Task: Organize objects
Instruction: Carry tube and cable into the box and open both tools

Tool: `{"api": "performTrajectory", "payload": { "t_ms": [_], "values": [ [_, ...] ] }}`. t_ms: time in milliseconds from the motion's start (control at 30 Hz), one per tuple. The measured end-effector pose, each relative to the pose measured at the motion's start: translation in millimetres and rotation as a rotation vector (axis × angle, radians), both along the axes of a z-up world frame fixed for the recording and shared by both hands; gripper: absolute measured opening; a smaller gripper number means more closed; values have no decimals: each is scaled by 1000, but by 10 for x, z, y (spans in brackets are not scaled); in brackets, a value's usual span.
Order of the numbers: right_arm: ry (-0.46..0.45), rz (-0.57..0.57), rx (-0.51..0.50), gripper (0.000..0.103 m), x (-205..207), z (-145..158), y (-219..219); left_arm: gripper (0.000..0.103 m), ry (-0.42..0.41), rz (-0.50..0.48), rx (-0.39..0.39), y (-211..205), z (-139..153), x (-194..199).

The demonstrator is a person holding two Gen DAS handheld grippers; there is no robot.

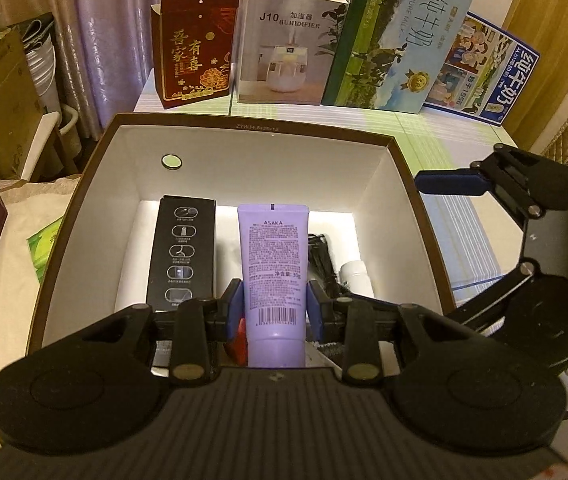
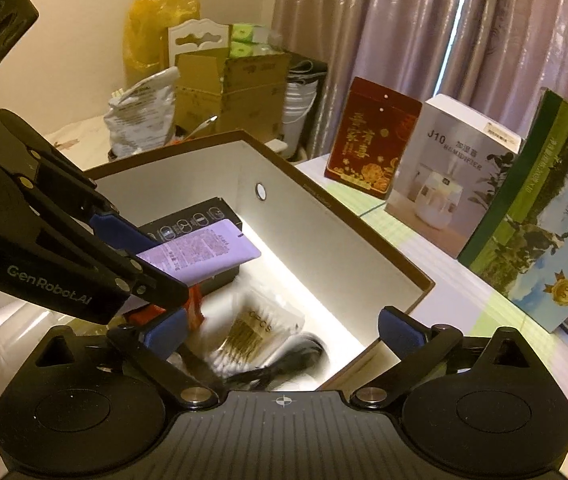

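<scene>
A lilac tube (image 1: 275, 276) hangs cap-down over a brown box with a white inside (image 1: 252, 148), and my left gripper (image 1: 274, 308) is shut on it. Inside the box lie a black carton (image 1: 182, 252), a white bottle (image 1: 354, 276) and a black cord (image 1: 322, 264). In the right wrist view the same lilac tube (image 2: 200, 250) sits between the left gripper's blue pads (image 2: 122, 230), above a clear packet of swabs (image 2: 252, 332). My right gripper (image 2: 282, 330) stands open at the box's near corner with nothing between its fingers.
Along the back of the table stand a red gift box (image 1: 196, 62), a white humidifier box (image 1: 288, 44) and milk cartons (image 1: 396, 40). Cardboard boxes (image 2: 228, 88) and bags sit beyond the box on the left. The striped tablecloth (image 1: 456, 148) extends right of the box.
</scene>
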State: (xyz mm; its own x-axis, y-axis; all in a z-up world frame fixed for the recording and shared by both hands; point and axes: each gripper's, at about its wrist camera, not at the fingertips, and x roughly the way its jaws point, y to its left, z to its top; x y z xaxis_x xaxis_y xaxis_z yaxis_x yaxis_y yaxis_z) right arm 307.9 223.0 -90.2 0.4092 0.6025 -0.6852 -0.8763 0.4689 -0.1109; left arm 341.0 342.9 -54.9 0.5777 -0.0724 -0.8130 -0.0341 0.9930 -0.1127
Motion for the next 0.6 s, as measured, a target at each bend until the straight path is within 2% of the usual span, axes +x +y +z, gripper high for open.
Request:
{"api": "performTrajectory", "payload": {
  "t_ms": [400,500,600],
  "values": [
    [9,-54,9,100,-16,6,-93,29,-12,-25,-4,-18,-25,147],
    [10,-59,15,100,-30,25,-106,45,-31,-30,-2,-20,27,137],
    [9,-61,18,101,-77,48,-110,52,-42,-31,5,-18,78,113]
  ]
}}
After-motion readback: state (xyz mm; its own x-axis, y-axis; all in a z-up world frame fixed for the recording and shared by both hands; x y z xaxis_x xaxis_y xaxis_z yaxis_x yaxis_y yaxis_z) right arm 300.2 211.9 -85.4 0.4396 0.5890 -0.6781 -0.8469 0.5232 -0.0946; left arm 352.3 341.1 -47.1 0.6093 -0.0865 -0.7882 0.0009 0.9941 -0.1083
